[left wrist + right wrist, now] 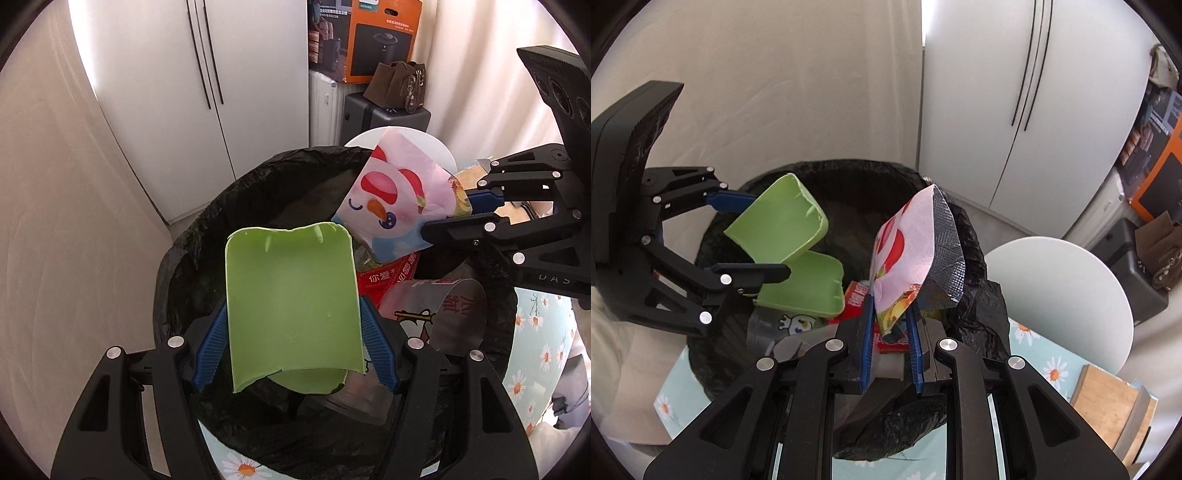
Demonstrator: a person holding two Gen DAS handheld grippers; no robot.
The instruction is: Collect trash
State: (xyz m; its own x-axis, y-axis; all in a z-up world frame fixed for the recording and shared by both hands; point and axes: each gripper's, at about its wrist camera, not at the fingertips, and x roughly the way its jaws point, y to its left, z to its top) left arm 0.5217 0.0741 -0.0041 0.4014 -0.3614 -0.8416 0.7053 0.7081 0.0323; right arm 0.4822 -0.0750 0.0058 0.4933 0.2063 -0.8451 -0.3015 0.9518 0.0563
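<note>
My left gripper (pixel 293 314) is shut on a green hinged plastic box (pixel 291 302) and holds it, lid open, above the bin lined with a black bag (pixel 192 254). It also shows in the right wrist view (pixel 775 229). My right gripper (pixel 890 317) is shut on a pink printed snack wrapper (pixel 908 247) with a silver inside, held upright over the bin (pixel 975 236). The wrapper shows in the left wrist view (pixel 391 199), with my right gripper (pixel 458 218) to its right. A red packet (pixel 384 277) and a clear printed wrapper (pixel 432 310) lie in the bin.
The bin stands beside a table with a light blue daisy cloth (pixel 1049 369). A white round plate (pixel 1060 291) and a wooden board (pixel 1108 402) lie on it. White cupboard doors (pixel 207 92), a dark suitcase (pixel 384 114) with a brown bag and an orange box stand behind.
</note>
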